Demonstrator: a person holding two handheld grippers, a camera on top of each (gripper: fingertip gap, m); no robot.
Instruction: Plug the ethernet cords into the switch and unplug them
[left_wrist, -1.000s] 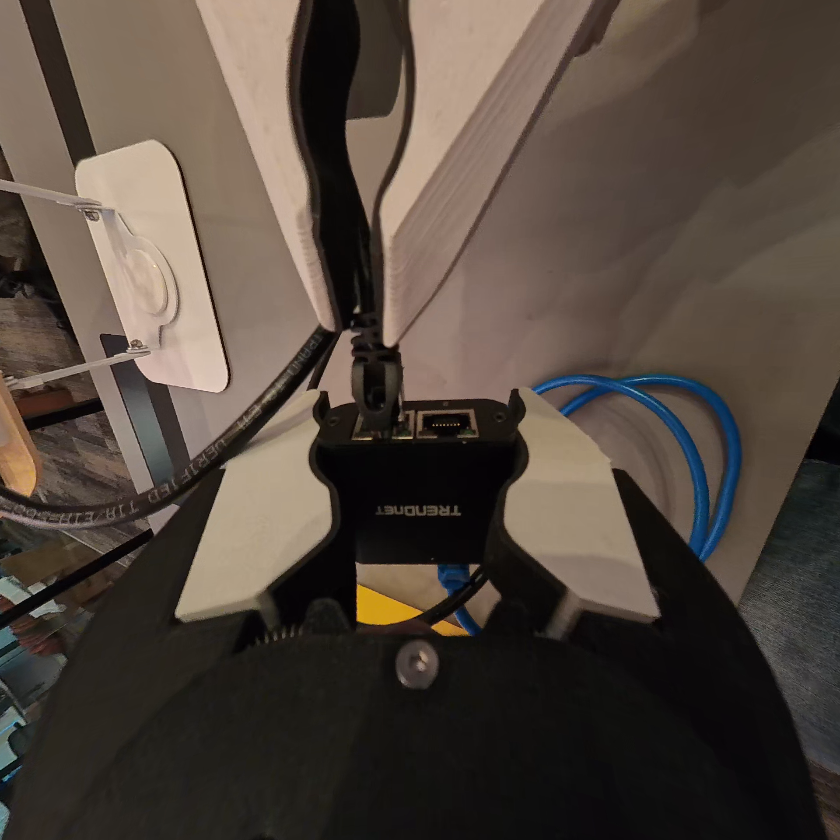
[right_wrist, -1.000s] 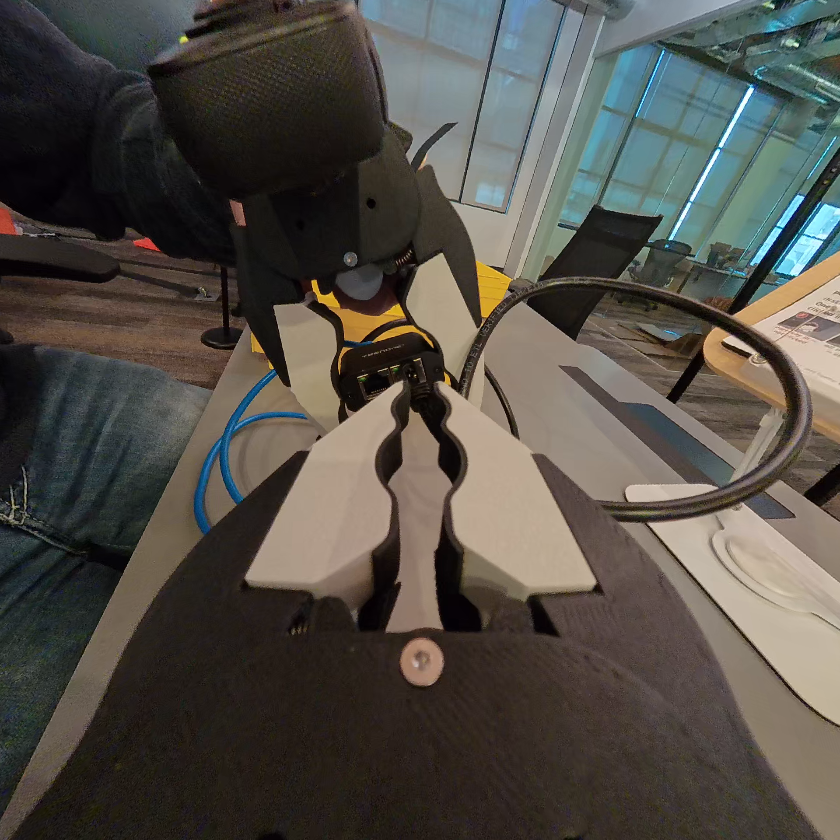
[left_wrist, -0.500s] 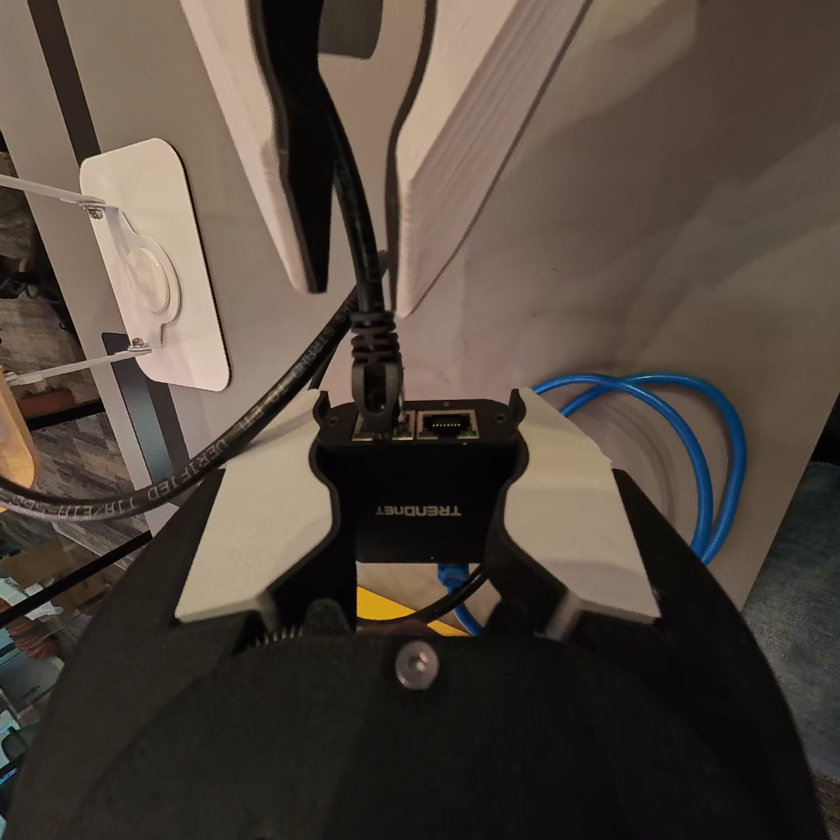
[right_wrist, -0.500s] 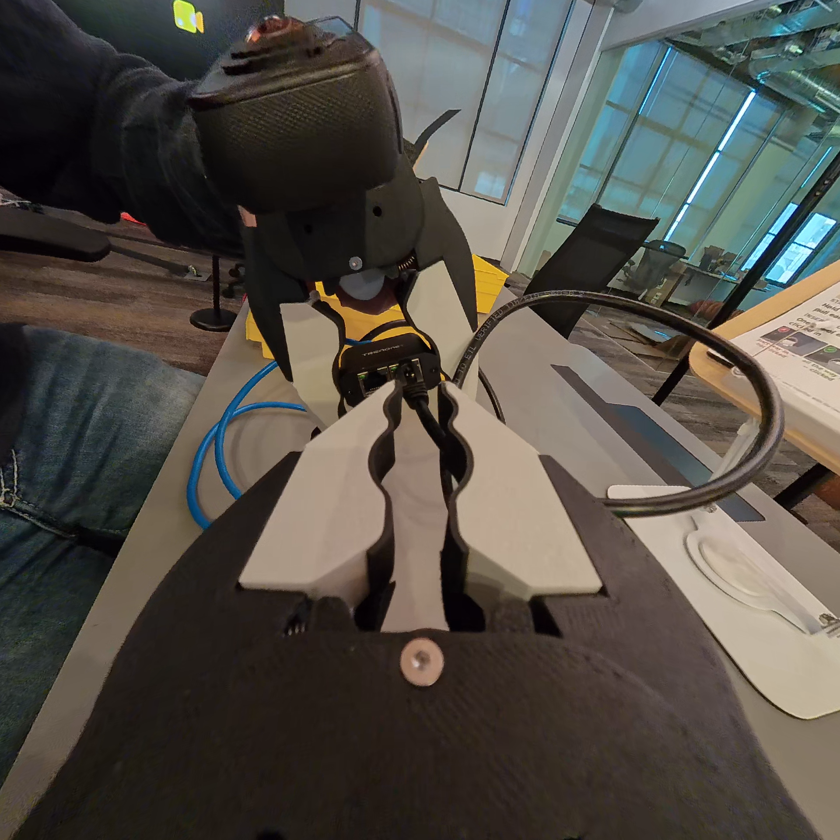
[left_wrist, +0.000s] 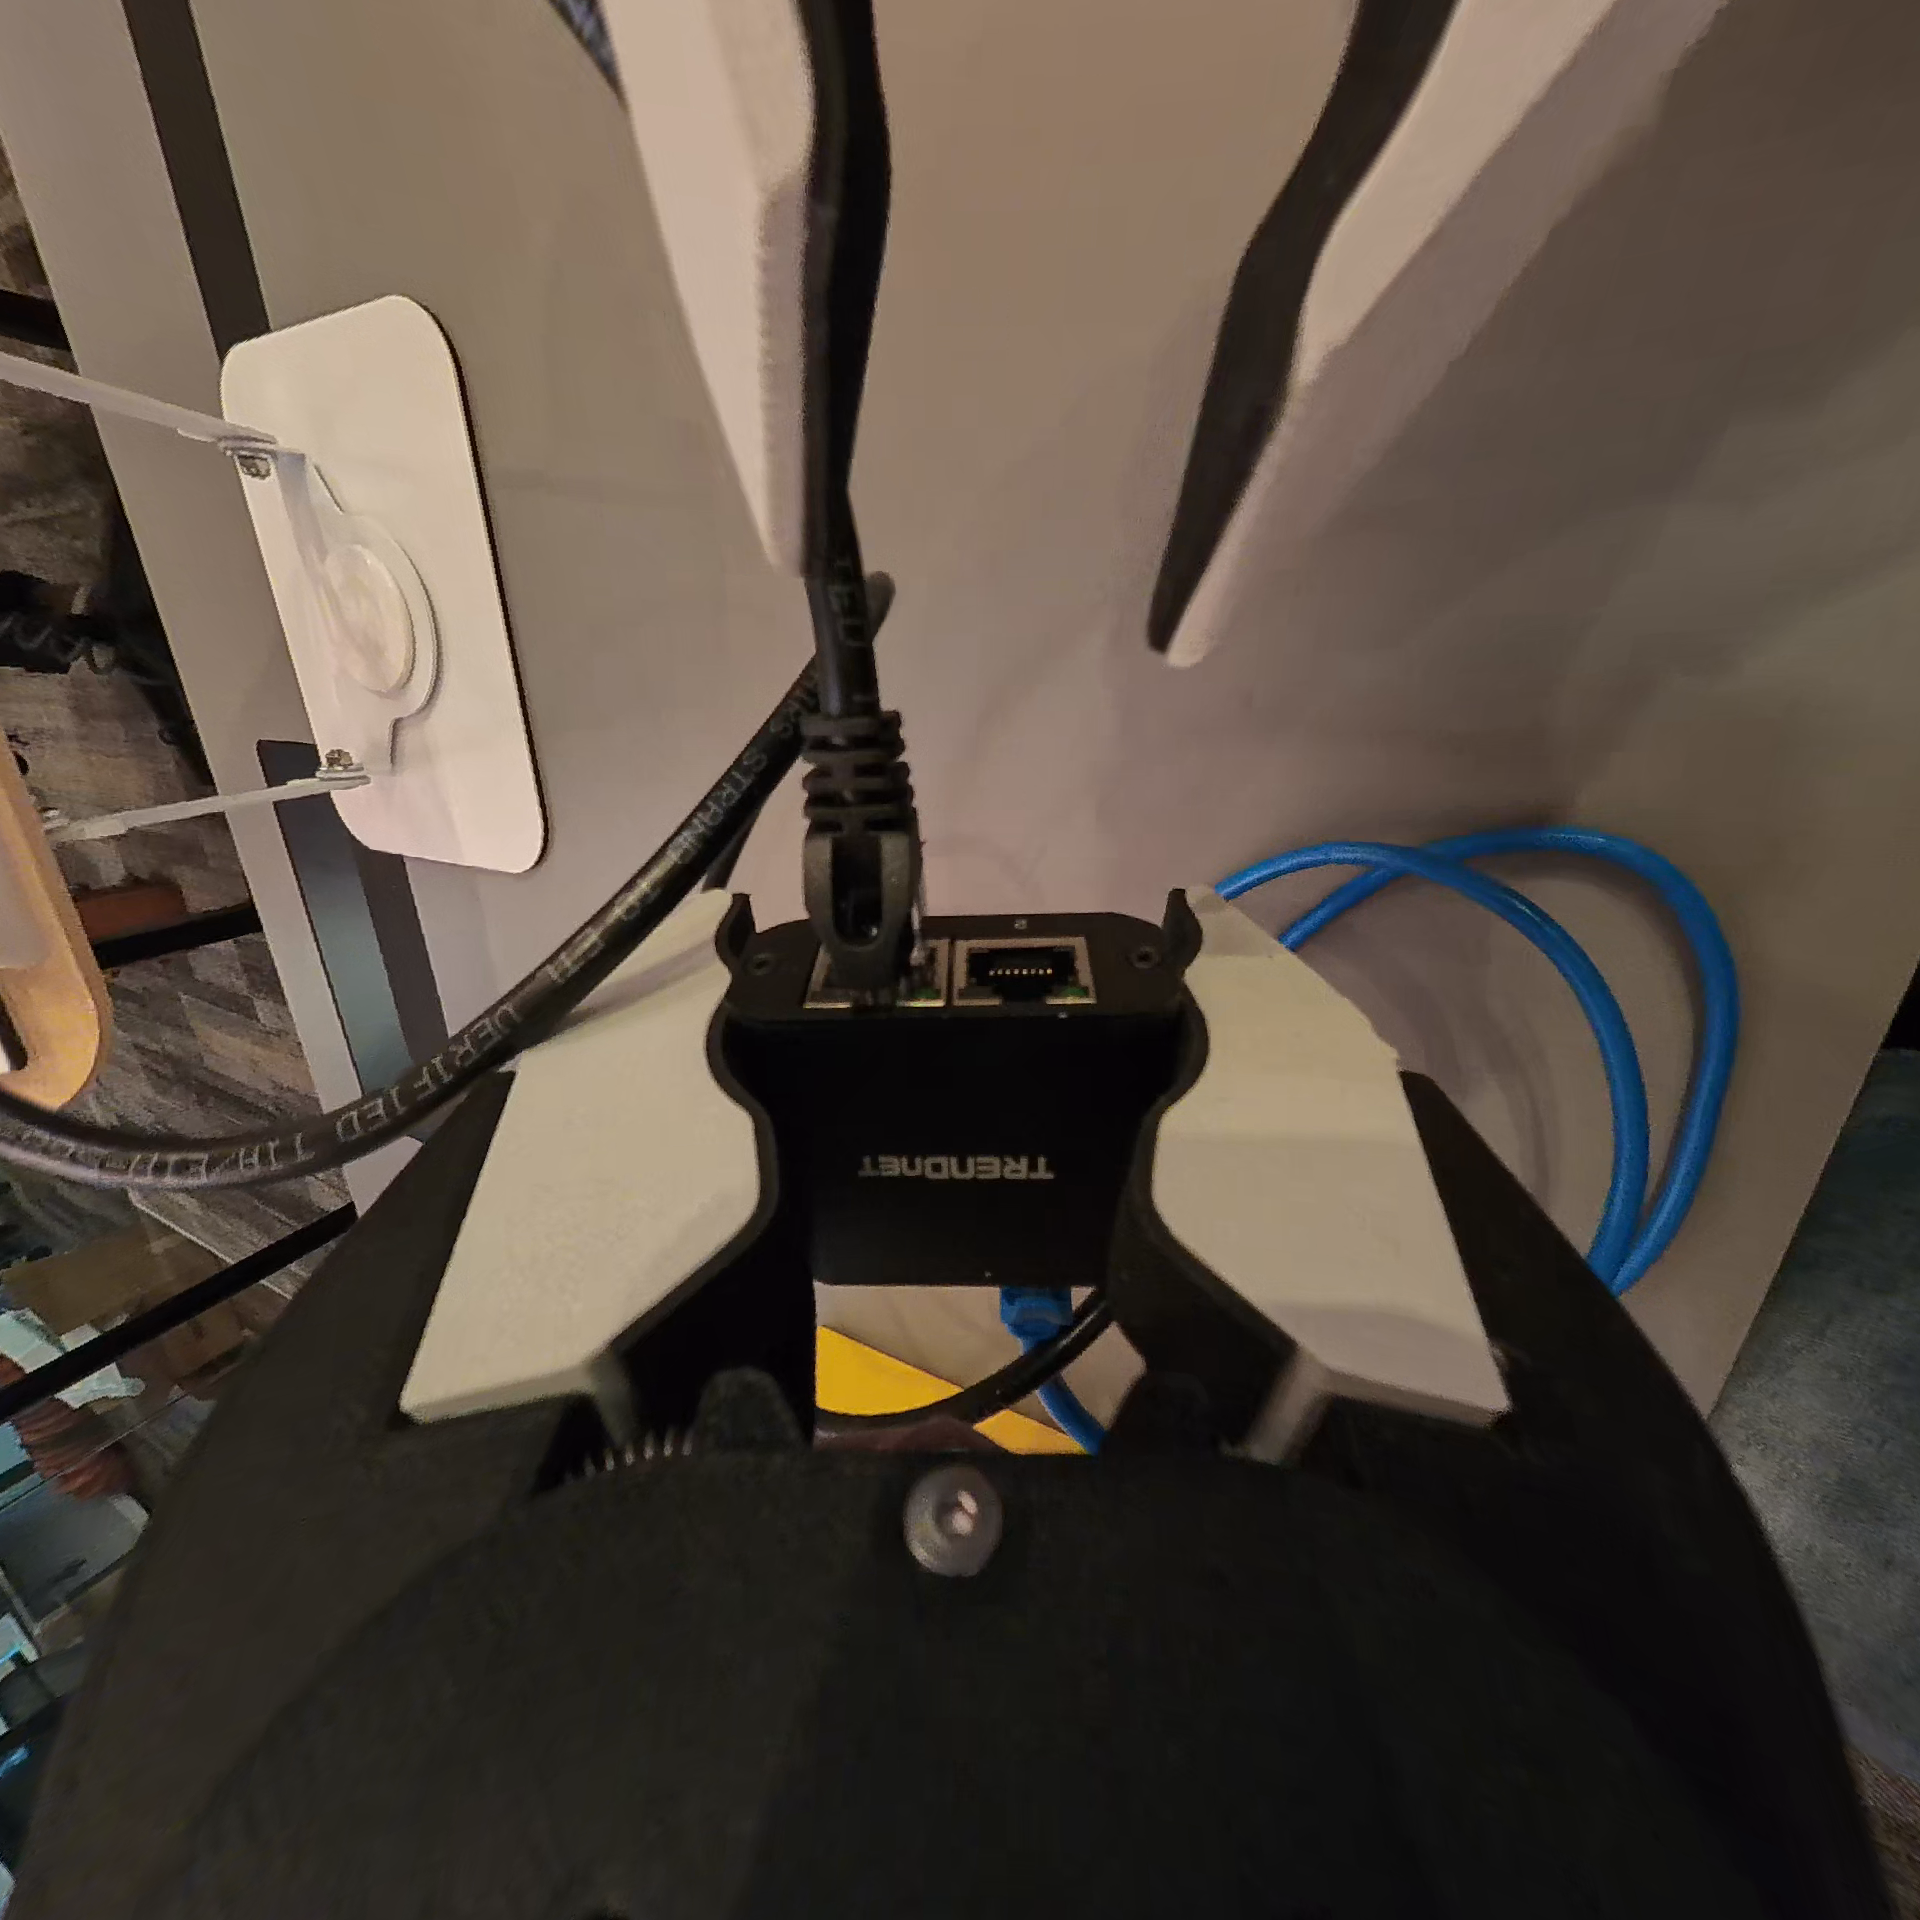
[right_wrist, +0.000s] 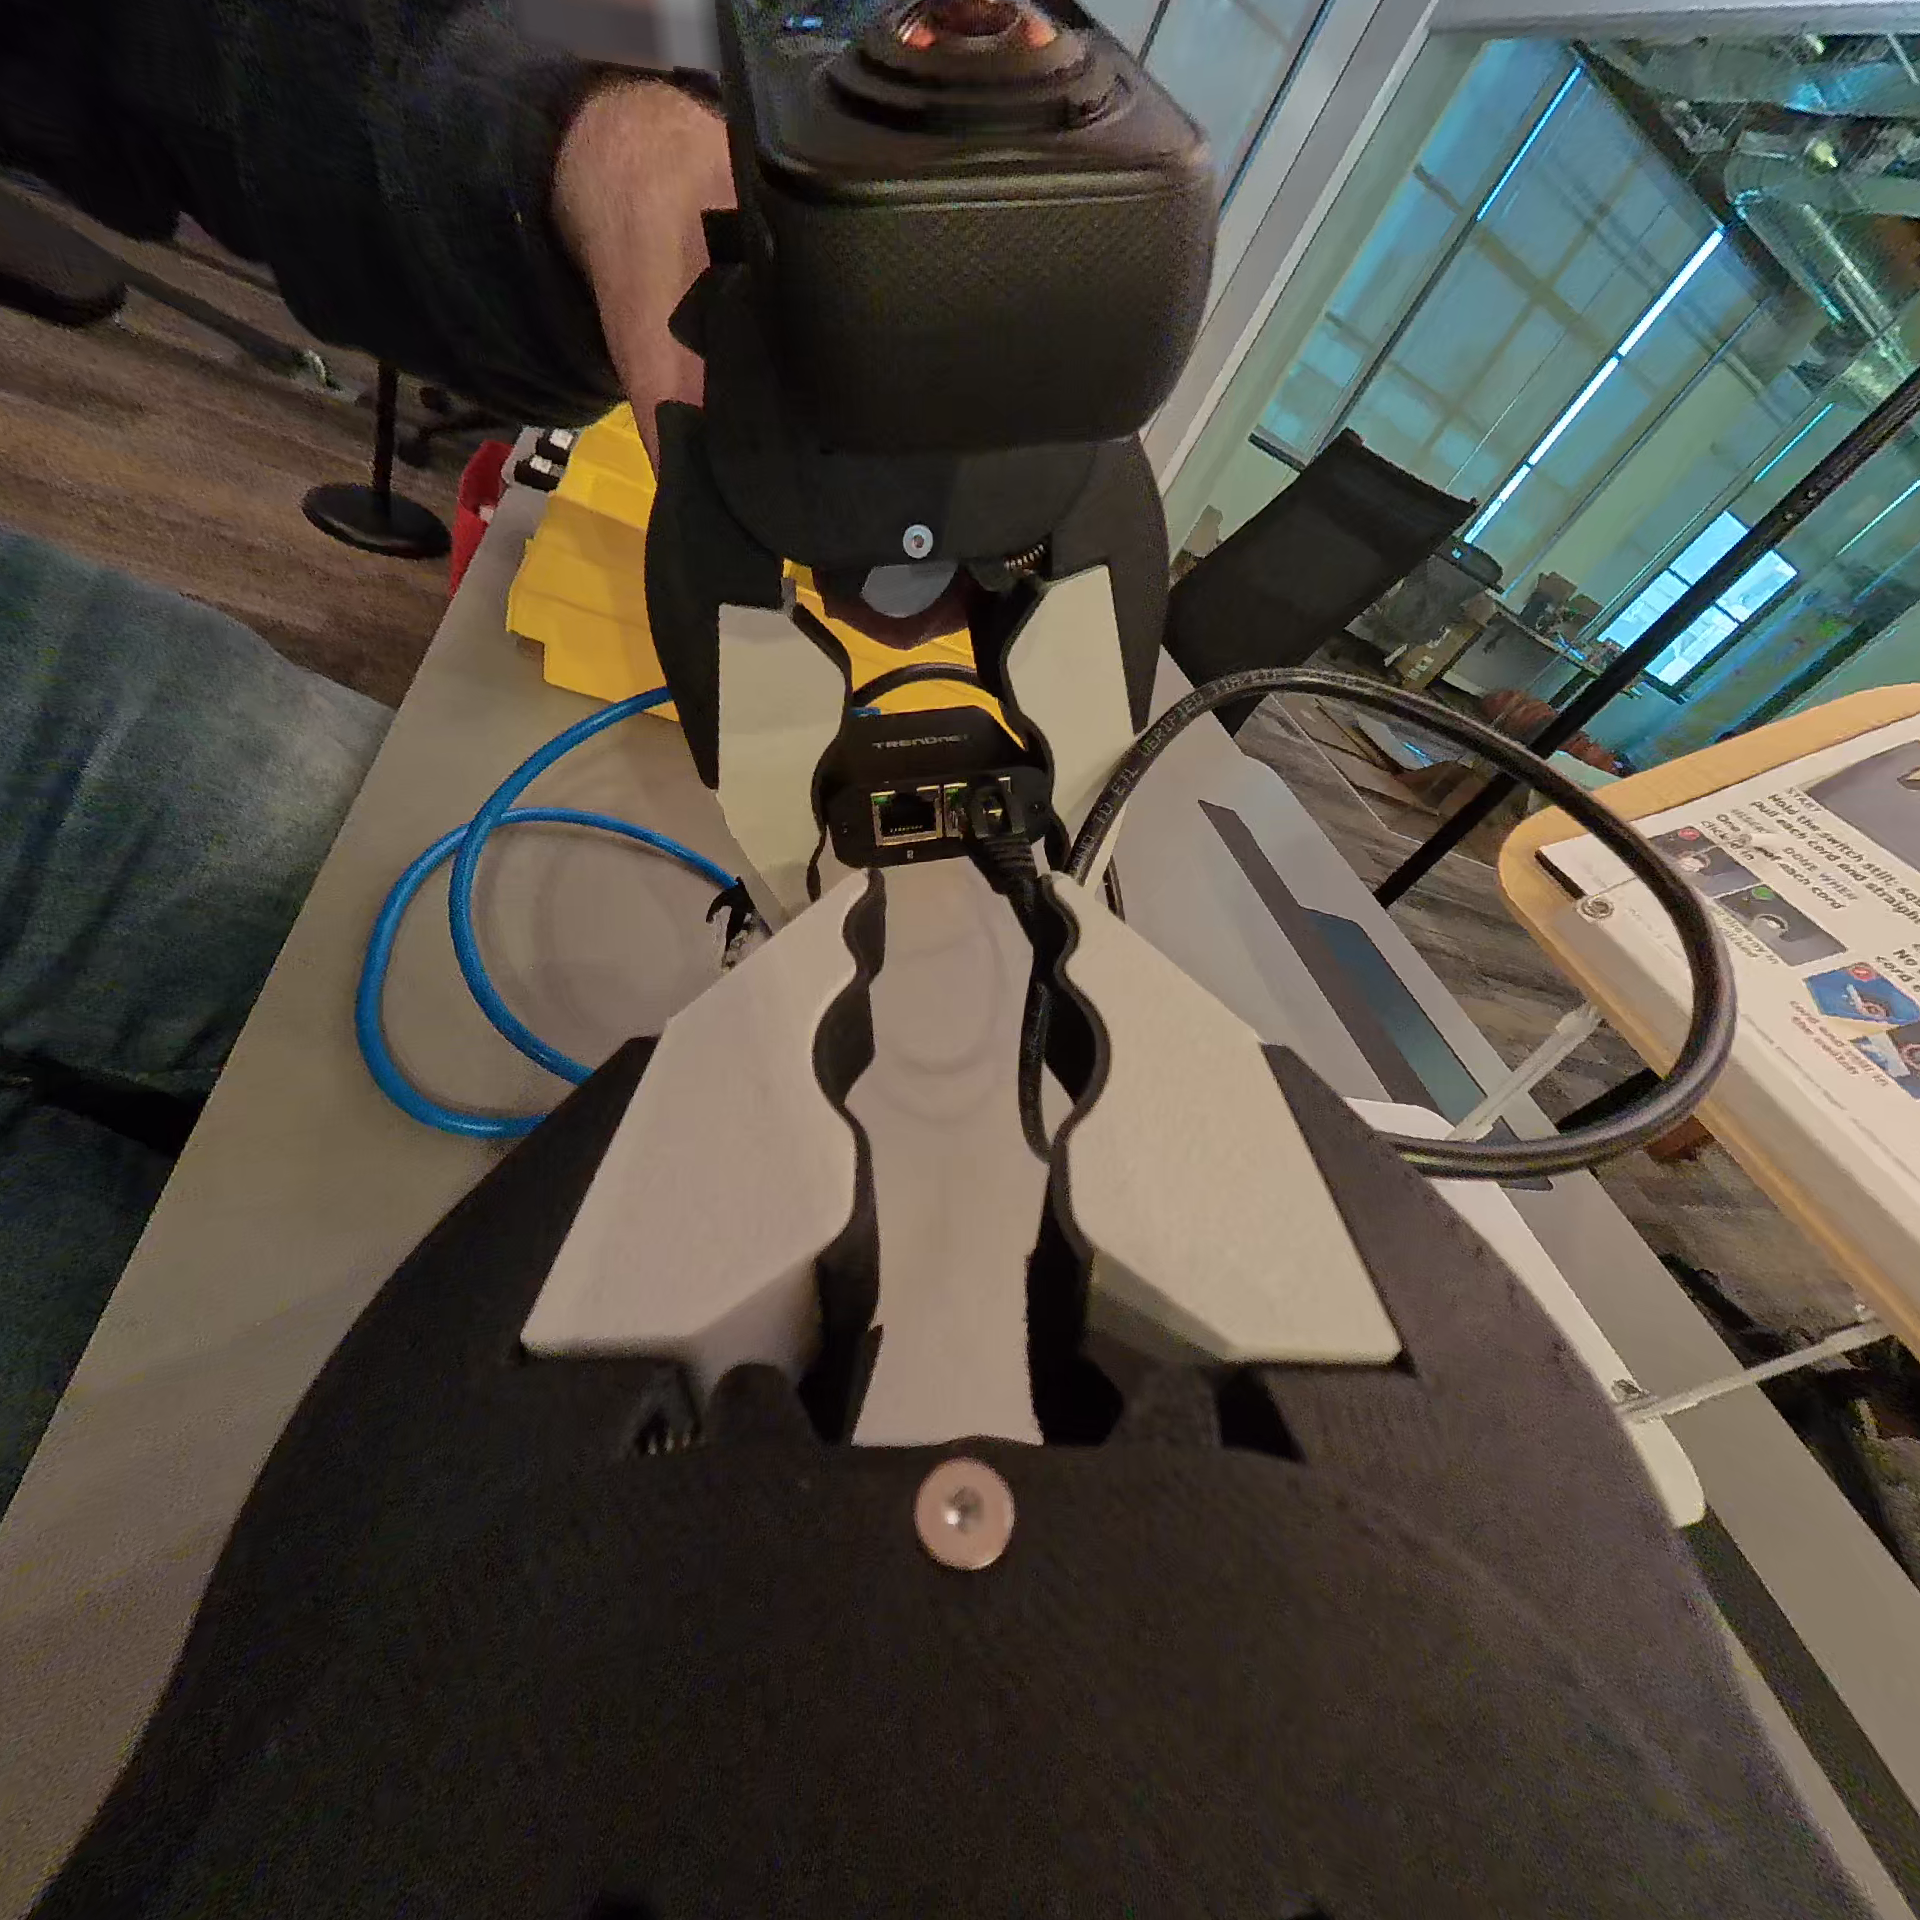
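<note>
The grey table (right_wrist: 312, 1195) carries everything: a stack of yellow bins (right_wrist: 582, 582) at the far end, a coil of blue cord (right_wrist: 436, 935) lying loose, and a white plate (left_wrist: 384, 582) off to one side. Above the table the left gripper (left_wrist: 961, 935) is pressed onto the sides of the small black switch (left_wrist: 961, 1122), holding it off the surface with its two ports facing the right gripper (right_wrist: 961, 904). The black cord (left_wrist: 842, 623) sits plugged into one port; the port beside it is empty. The right gripper's fingers are spread, the black cord running loosely between them and resting against one, not pinched.

By my reading the black cord's plug-in is done, and the next move calls for fetching the blue cord's free end and lining it up with the empty port. Whether the black plug has latched fully cannot be told. The blue cord's plug near the right fingers is blurred, and the switch's back side is mostly hidden.
</note>
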